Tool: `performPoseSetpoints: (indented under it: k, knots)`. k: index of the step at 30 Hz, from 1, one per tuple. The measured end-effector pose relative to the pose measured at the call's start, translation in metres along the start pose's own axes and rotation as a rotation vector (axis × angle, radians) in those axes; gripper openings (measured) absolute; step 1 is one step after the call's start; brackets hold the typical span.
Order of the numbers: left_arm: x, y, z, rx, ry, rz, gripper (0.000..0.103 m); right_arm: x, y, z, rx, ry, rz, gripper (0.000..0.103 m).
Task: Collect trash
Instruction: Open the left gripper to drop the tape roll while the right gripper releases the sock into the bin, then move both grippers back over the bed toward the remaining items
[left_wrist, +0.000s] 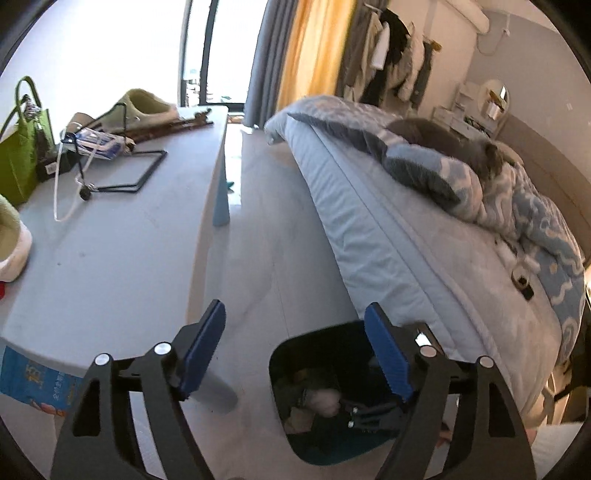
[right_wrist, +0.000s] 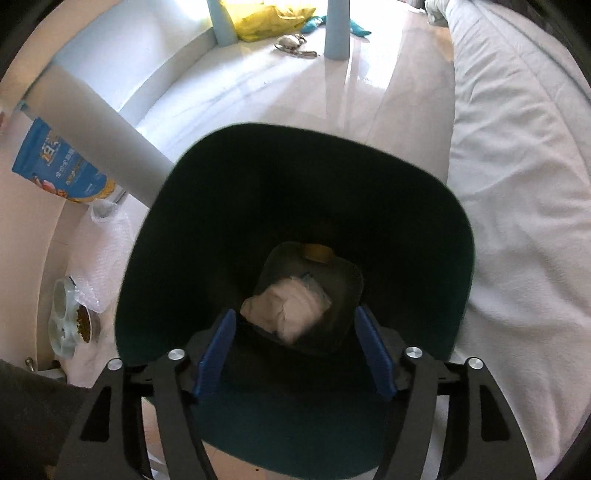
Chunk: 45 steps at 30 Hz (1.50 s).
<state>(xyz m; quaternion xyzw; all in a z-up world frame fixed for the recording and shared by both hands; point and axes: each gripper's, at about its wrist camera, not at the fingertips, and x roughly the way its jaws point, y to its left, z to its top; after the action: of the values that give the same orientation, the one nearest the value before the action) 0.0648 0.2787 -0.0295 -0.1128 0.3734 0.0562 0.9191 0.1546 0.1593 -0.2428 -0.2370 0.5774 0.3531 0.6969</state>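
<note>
A dark green trash bin (right_wrist: 162, 258) stands on the floor between the table and the bed. My right gripper (right_wrist: 294, 313) points down into it and is open, its blue pads (right_wrist: 218, 350) touching nothing. Beyond the fingertips, a crumpled white paper wad (right_wrist: 288, 306) lies at the bin's bottom beside a yellowish scrap (right_wrist: 314, 252). In the left wrist view my left gripper (left_wrist: 295, 325) hangs open and empty above the floor, near the table's corner. The same bin (left_wrist: 317, 343) sits just under its right finger, with the white wad (left_wrist: 325, 400) and part of the right gripper (left_wrist: 369, 413) inside.
A grey table (left_wrist: 110, 258) on the left carries a green bag (left_wrist: 18, 155), a slipper (left_wrist: 147, 105) and a wire stand (left_wrist: 140, 173). A bed (left_wrist: 406, 240) with a blue blanket runs along the right. A blue pet-food pouch (right_wrist: 55, 166), a pet bowl (right_wrist: 70, 321) and a yellow bag (right_wrist: 269, 18) lie on the floor.
</note>
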Motion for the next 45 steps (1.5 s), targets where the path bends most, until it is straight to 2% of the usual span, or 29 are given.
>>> performPoseSetpoints:
  k: [4, 13, 21, 28, 45]
  knots:
    - [-0.010, -0.011, 0.008, 0.022, -0.049, 0.033, 0.088, -0.020, 0.004, 0.000, -0.017, -0.054, 0.015, 0.071]
    - [-0.013, -0.038, 0.021, 0.058, -0.071, 0.059, 0.091, -0.081, 0.001, 0.001, -0.049, -0.226, 0.041, 0.076]
    - [-0.024, -0.067, 0.031, 0.055, -0.133, 0.002, 0.093, -0.137, -0.022, -0.012, -0.044, -0.370, 0.017, 0.077]
    - [-0.019, -0.099, 0.037, 0.056, -0.151, -0.048, 0.094, -0.176, -0.061, -0.032, 0.002, -0.467, -0.022, 0.079]
    - [0.011, -0.201, 0.034, 0.146, -0.122, -0.168, 0.094, -0.228, -0.174, -0.105, 0.195, -0.569, -0.118, 0.080]
